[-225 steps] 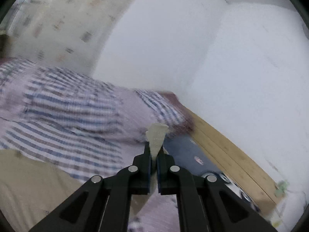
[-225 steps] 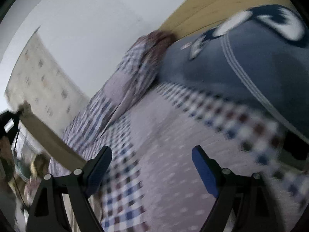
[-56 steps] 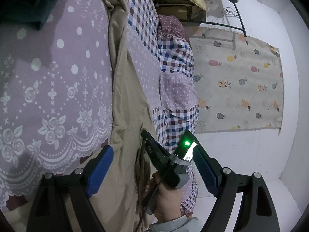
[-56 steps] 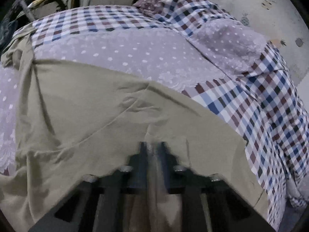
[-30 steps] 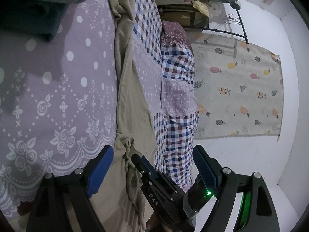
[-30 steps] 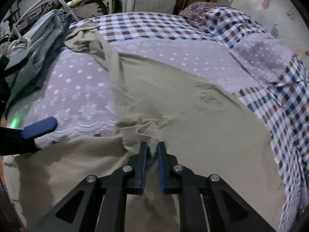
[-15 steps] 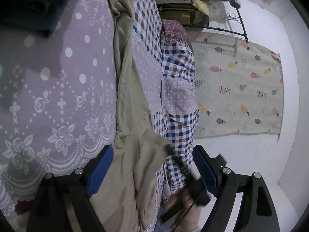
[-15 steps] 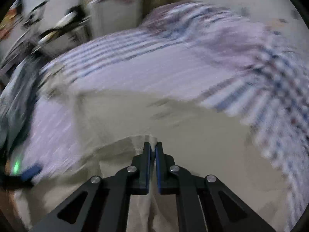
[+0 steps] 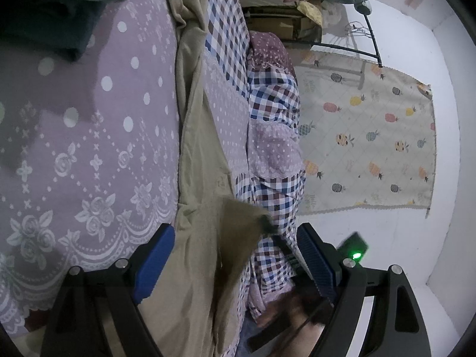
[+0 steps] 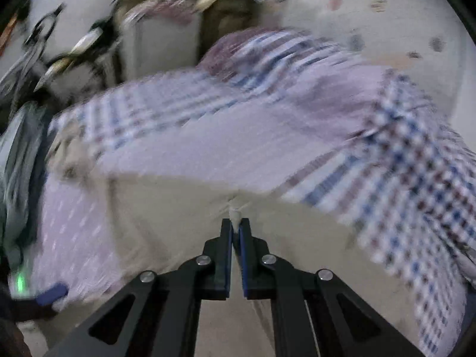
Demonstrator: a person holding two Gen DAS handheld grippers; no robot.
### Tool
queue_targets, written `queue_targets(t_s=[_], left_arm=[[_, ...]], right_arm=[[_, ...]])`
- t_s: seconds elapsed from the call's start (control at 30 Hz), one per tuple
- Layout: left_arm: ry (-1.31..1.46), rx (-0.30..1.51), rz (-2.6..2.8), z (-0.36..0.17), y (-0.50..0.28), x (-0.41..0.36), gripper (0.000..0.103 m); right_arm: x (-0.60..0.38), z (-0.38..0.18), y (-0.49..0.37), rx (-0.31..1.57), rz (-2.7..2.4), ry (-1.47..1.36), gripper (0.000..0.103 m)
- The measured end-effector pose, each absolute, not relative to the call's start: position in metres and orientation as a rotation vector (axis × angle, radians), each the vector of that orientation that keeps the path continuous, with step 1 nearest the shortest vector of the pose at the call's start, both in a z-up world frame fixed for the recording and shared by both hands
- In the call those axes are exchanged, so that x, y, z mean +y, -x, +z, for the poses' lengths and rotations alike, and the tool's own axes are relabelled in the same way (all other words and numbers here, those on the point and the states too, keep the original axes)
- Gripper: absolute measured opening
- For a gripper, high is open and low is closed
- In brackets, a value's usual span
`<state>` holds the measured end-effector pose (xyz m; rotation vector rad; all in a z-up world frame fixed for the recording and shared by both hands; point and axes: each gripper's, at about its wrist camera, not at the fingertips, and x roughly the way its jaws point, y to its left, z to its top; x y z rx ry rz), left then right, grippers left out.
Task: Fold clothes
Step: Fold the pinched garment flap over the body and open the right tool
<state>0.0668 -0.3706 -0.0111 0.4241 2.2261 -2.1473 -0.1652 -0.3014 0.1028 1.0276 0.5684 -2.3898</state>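
Note:
A beige garment (image 9: 202, 160) lies along the bed between the purple lace cover and the checked quilt. My left gripper (image 9: 232, 255) is open and empty, its blue pads wide apart just above the garment. My right gripper (image 10: 235, 232) is shut on a pinch of the beige garment (image 10: 190, 208) and lifts a corner of it. That lifted corner (image 9: 244, 223) shows in the left wrist view as a raised dark flap held by the right gripper (image 9: 267, 223). The right wrist view is blurred by motion.
The bed carries a purple lace cover (image 9: 89, 136) and a checked quilt (image 9: 273, 95). A dark folded garment (image 9: 53, 15) lies at the top left. A pineapple-print curtain (image 9: 372, 136) hangs on the white wall. Boxes and clutter (image 10: 154, 29) stand beyond the bed.
My right gripper, shut on the garment, has lifted its corner and swung it across the bed toward the checked quilt. My left gripper has stayed open and nearly still.

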Motion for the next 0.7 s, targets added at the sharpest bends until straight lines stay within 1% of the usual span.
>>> queue_targets(t_s=[0.2,0.33,0.43,0.47,0.5,0.53,0.57,0.63,0.7], left_arm=[[-0.423,2.227,-2.144,-0.011,-0.068,-0.376,0.086],[-0.467,2.198,-2.173,-0.009,-0.066,-0.376,0.086],[-0.526,2.162,-2.211,-0.006,-0.062,-0.377,0.086],[-0.544,2.151,-2.223,-0.005,-0.061,-0.377,0.086],[-0.56,2.139,-2.234,-0.004,-0.059,-0.377,0.086],[-0.575,2.127,-2.245,-0.003,-0.058,-0.377,0.086],[-0.588,2.119,-2.257,-0.002,-0.056,-0.376,0.086],[-0.622,2.099,-2.286,-0.001,-0.051,-0.373,0.086],[-0.681,2.067,-2.335,0.003,-0.044,-0.366,0.086]], right_arm=[[-0.351,0.035,0.114,0.651,-2.185,-1.131,0.004],[-0.354,0.024,0.097,0.634,-2.133,-1.167,0.007],[-0.346,0.025,0.091,0.572,-2.115,-1.193,0.017],[-0.34,0.029,0.089,0.534,-2.115,-1.196,0.028],[-0.33,0.035,0.088,0.478,-2.117,-1.196,0.035],[-0.32,0.042,0.087,0.423,-2.119,-1.196,0.048],[-0.31,0.048,0.086,0.367,-2.121,-1.196,0.054],[-0.288,0.062,0.085,0.282,-2.126,-1.197,0.055],[-0.258,0.078,0.082,0.254,-2.173,-1.179,0.055]])
